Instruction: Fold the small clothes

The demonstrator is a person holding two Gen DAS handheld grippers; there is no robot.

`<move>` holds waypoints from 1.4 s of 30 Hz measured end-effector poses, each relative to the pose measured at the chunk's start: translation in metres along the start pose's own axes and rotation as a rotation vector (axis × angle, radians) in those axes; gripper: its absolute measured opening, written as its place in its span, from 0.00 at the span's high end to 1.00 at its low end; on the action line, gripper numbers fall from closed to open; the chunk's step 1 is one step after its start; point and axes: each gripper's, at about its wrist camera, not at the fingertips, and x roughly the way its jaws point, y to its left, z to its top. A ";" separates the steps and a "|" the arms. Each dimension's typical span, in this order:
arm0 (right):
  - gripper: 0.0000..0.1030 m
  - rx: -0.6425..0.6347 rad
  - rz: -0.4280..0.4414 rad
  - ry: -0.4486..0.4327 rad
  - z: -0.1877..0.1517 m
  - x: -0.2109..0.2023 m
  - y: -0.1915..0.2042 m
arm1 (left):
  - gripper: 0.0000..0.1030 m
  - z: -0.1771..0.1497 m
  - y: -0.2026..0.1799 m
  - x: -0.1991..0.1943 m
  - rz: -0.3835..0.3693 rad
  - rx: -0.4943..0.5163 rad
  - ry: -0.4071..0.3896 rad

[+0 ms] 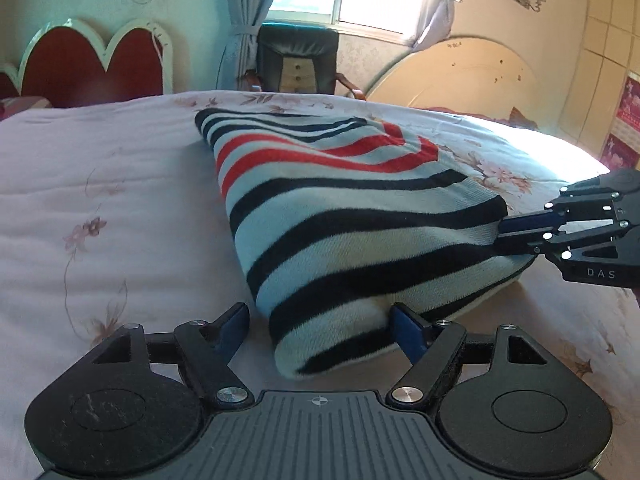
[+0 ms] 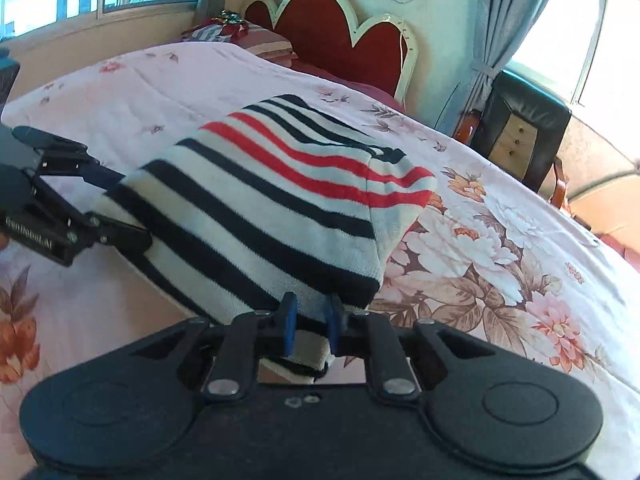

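Ringing striped sweater [image 1: 340,216] on quilt [image 1: 100,200]: headboard [image 1: 88,64], chair [image 1: 298,60].

Knit sweater [image 1: 352,216] – pale blue-white with wide navy stripes, three red stripes near far end. Quilted bedspread [image 1: 100,200] – pale pink, brown-pink floral print. Scalloped headboard [image 1: 88,64] dark red, cream trim. Curtains [image 1: 248,8] grey-blue. Grippers black, blue pads [image 1: 404,330].
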 end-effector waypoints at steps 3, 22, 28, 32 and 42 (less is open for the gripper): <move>0.75 0.024 -0.020 -0.016 -0.006 -0.011 0.001 | 0.26 -0.006 -0.011 -0.017 0.082 0.029 0.007; 0.01 0.312 -0.214 -0.038 -0.046 -0.195 0.037 | 0.00 -0.024 -0.147 -0.202 0.204 -0.020 -0.213; 0.01 0.350 -0.205 -0.132 -0.063 -0.250 0.056 | 0.00 -0.050 -0.181 -0.258 0.209 -0.046 -0.289; 0.01 0.345 -0.204 -0.161 -0.070 -0.276 0.070 | 0.00 -0.062 -0.196 -0.287 0.203 -0.046 -0.322; 0.01 0.356 -0.239 -0.241 -0.081 -0.323 0.082 | 0.00 -0.073 -0.212 -0.319 0.207 -0.036 -0.363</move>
